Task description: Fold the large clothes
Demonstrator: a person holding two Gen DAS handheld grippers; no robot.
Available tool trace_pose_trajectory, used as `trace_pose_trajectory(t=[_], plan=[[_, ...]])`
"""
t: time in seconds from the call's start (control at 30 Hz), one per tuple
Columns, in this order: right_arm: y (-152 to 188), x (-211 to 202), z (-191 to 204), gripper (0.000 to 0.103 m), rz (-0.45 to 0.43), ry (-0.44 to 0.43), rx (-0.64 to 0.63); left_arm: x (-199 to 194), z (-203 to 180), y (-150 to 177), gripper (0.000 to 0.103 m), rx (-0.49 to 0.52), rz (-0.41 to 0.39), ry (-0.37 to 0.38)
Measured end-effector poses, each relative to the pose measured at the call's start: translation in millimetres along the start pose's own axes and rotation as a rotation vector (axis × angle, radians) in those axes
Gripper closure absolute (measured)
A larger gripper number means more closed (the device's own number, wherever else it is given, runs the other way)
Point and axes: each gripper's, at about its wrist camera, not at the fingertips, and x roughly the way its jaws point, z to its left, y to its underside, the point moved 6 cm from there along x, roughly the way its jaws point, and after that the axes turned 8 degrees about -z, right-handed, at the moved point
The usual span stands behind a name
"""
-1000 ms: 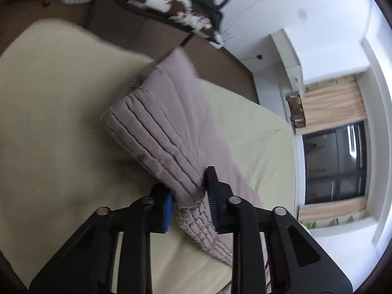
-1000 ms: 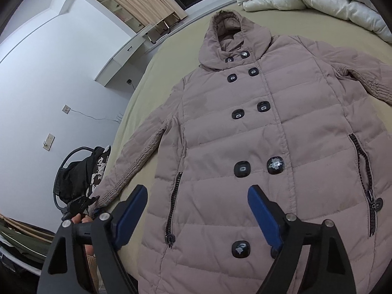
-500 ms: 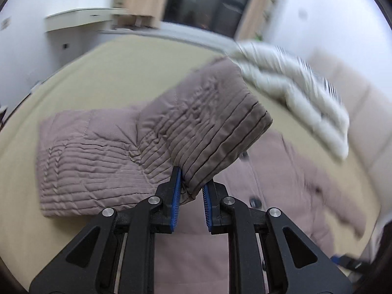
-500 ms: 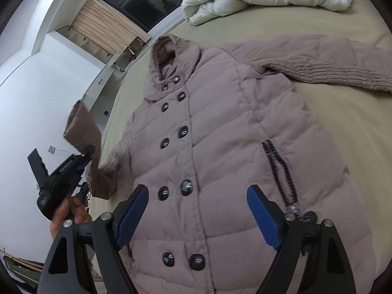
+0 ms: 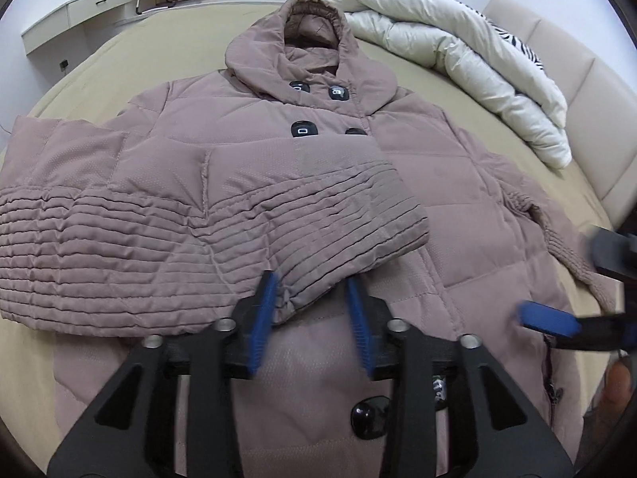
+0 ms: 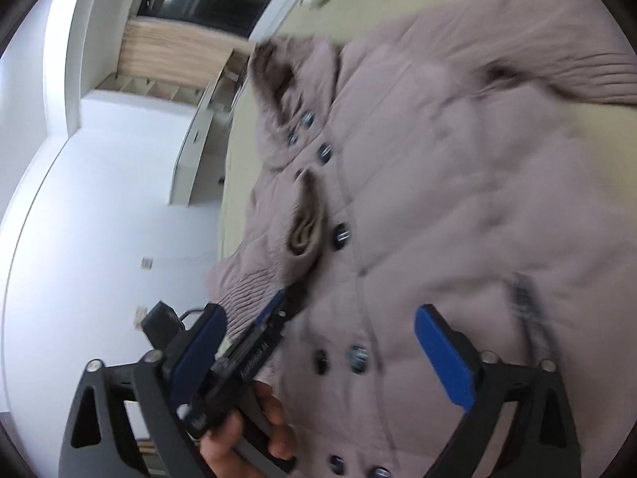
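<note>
Puffy, soft coat (image 5: 458, 183) springs back: your left gripper (image 5: 312, 314) is opening off the cuff (image 5: 342, 235); right gripper (image 6: 318, 362) wide, empty. Grip seams.

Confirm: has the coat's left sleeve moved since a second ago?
Yes. The sleeve was out on the bed sheet beside the coat; now it lies folded across the coat's chest, below the hood.

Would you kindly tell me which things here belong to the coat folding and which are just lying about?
Part of the job:
- mauve quilted hooded coat
- its ribbed sleeve, folded across the chest
- left gripper, jaws opening around the cuff
- right gripper, open

Just lying about:
- white puffy duvet
- zebra-print pillow
- white wall shelf
</note>
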Motion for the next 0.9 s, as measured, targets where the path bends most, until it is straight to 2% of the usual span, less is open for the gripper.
trace_pose_trajectory(t=[0.03, 0.07, 0.13, 0.27, 0.37, 0.43, 0.53, 0.6, 0.63, 0.7, 0.8, 0.9], plan=[[-2, 19, 2, 0.019, 0.04, -0.012, 0.022, -4, 2, -1, 0.043, -0.005, -0.013, 0.014], [-4, 33, 1, 0.025, 0.064, -0.002, 0.049, -26, -21, 16, 0.042, -0.003, -0.032, 0.021], [-8, 59, 1, 0.028, 0.099, 0.002, 0.081, -32, -32, 24, 0.042, 0.011, -0.042, 0.032], [-14, 91, 6, 0.038, 0.127, 0.02, 0.099, -36, -20, 29, 0.042, 0.002, -0.043, 0.054], [-16, 103, 8, 0.042, 0.137, 0.034, 0.109, -49, -9, 33, 0.042, -0.009, -0.056, 0.07], [-15, 107, 7, 0.048, 0.138, 0.058, 0.103, -61, -3, 37, 0.042, -0.018, -0.068, 0.087], [-16, 112, 3, 0.055, 0.131, 0.086, 0.095, -80, 13, 47, 0.042, -0.084, -0.082, 0.102], [-16, 113, 2, 0.065, 0.128, 0.107, 0.081, -95, 28, 52, 0.042, -0.134, -0.099, 0.112], [-15, 111, 3, 0.067, 0.125, 0.119, 0.065, -103, 38, 54, 0.042, -0.155, -0.109, 0.101], [-14, 105, 11, 0.078, 0.117, 0.151, 0.008, -116, 59, 57, 0.042, -0.207, -0.13, 0.075], [-17, 93, 47, 0.08, 0.087, 0.214, -0.153, -129, 87, 58, 0.042, -0.298, -0.154, 0.051], [-27, 69, 100, 0.082, 0.002, 0.215, -0.319, -134, 106, 56, 0.042, -0.363, -0.168, 0.023]])
